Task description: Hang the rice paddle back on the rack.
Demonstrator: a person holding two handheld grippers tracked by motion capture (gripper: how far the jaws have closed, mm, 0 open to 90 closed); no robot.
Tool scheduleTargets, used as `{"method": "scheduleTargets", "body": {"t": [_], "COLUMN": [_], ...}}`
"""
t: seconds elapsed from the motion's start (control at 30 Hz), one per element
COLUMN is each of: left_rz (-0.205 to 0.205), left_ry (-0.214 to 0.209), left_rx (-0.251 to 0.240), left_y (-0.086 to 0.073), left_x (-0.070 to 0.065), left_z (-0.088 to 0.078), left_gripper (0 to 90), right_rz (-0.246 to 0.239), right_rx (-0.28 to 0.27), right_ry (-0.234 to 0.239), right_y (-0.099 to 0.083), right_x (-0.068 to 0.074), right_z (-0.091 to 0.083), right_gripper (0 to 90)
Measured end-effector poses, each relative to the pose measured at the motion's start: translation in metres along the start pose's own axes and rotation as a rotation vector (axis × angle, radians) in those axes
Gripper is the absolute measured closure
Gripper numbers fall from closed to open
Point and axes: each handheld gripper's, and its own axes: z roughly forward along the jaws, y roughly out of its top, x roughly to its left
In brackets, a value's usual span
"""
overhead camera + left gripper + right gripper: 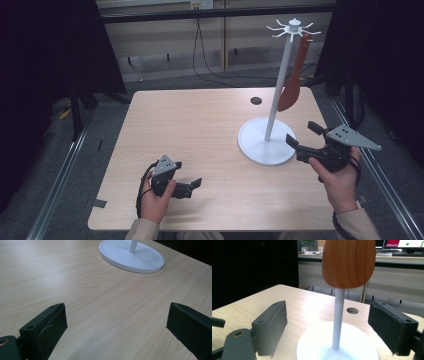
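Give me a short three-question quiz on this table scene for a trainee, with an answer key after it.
1. True or false: the wooden spatula lies flat on the table.
2. What stands between the right gripper jaws and the spatula in the right gripper view? A) a cup B) the white stand pole C) a cable
3. Is anything between the left gripper jaws?

Key: 1 false, it hangs from the stand's top. 2 B. 3 No, just bare table.
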Motion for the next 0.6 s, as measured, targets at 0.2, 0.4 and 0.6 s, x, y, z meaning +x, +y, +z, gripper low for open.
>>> {"method": "scheduleTargets", "body": {"t": [0.2, 0.4, 0.6], "left_rz": [0.005, 0.003, 0.002], "left_ry": [0.005, -0.002, -0.002], "left_rx": [-0.004, -0.004, -0.011], "left_y": [0.000, 0.000, 0.000], "left_x": [-0.001, -0.001, 0.000], "left_z": [-0.001, -0.001, -0.003], "left_gripper": [2.9, 2.9, 2.9], "right_rz": [-0.008, -0.011, 0.010], "right_rx": [0.019, 0.047, 0.067], "right_ry": [0.002, 0.011, 0.018], "right_y": [-0.013, -0.033, -0.052], "right_x": [0.003, 0.010, 0.012], "right_z": [-0.001, -0.003, -0.003], "right_gripper": [14.4, 13.3, 12.9]}}
